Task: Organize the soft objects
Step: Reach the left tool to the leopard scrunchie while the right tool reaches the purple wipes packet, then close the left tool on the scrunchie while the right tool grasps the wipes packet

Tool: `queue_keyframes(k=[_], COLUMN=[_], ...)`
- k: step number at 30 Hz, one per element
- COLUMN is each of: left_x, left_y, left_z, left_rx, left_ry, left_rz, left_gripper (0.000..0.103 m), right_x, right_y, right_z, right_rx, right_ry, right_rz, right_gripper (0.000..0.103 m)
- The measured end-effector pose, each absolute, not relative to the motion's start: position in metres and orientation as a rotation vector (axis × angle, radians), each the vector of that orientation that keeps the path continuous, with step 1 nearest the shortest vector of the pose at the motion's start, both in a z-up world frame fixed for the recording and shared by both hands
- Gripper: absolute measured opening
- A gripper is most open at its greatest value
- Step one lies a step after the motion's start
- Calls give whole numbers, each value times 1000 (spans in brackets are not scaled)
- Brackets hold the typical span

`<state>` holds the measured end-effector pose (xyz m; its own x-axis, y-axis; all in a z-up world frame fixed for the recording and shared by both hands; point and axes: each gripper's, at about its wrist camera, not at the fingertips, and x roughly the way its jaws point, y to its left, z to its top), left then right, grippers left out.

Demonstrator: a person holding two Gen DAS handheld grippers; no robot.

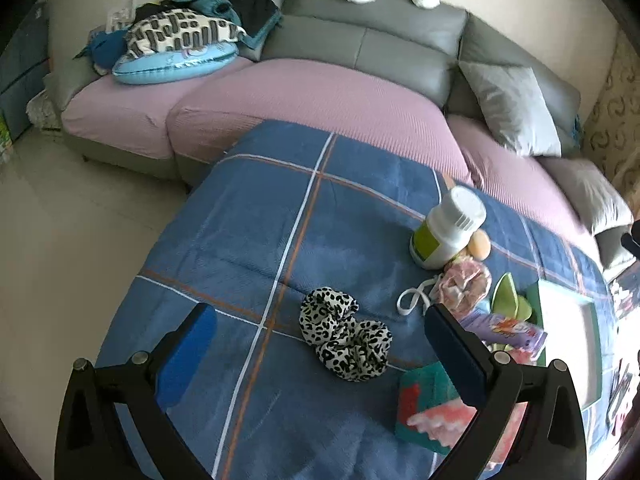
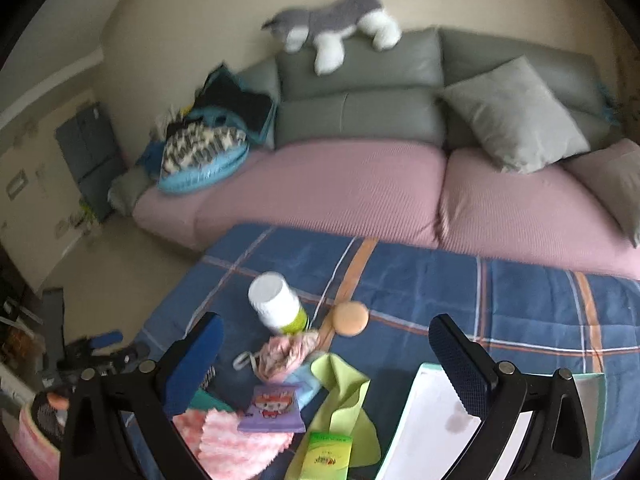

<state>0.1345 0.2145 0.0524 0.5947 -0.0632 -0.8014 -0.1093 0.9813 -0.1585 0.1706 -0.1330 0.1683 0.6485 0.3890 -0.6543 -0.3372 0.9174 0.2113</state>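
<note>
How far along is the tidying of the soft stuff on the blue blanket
Barely started, by the look of it. Nothing shows as sorted: the leopard scrunchie, pink mesh pouch, green cloth and fluffy pink cloth lie loose on the blanket. Nothing is in hand: the left gripper and right gripper are both open and empty. The white tray appears empty.

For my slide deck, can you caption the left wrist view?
Open left gripper hovers over a leopard-print scrunchie on a blue plaid blanket, sofa behind.
</note>
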Motion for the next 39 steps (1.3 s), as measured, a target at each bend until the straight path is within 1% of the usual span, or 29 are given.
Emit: queue_keyframes(k=[5, 10, 14, 20, 24, 27, 29, 31, 35, 37, 38, 39], left_x=[157, 178, 192, 203, 209, 214, 217, 216, 220, 224, 226, 227], left_y=[205, 210, 213, 202, 199, 199, 200, 199, 199, 192, 189, 183], left_z=[40, 22, 7, -20, -32, -39, -42, -45, -51, -56, -59, -60], left_rx=[-104, -175, -244, -243, -248, -259, -270, -282, -295, -298, -307, -327], left_ry=[1074, 1229, 1350, 1492, 1535, 1545, 1554, 1560, 1563, 1564, 1570, 1579], left_rz=[2, -30, -54, -56, -51, -37, -37, -42, -55, -62, -73, -83], left_gripper=[103, 103, 103, 103, 103, 101, 99, 99, 98, 84, 74, 69], right_x=[203, 231, 243, 251, 253, 255, 253, 252, 248, 247, 246, 240], right_y=[-99, -68, -42, -22, -16, -12, -7, -2, 2, 3, 4, 3], right_z=[144, 110, 73, 28, 8, 1, -3, -3, 3, 5, 7, 4], right_rx=[-69, -53, -125, -179, -209, -230, -238, -263, -289, -293, -289, -287], right_ry=[1072, 1378, 1535, 1685, 1741, 1756, 1769, 1776, 1776, 1777, 1776, 1772], right_rz=[514, 579, 567, 498, 465, 452, 465, 473, 475, 477, 482, 485], right_gripper=[103, 103, 103, 102, 101, 96, 95, 90, 86, 82, 81, 79])
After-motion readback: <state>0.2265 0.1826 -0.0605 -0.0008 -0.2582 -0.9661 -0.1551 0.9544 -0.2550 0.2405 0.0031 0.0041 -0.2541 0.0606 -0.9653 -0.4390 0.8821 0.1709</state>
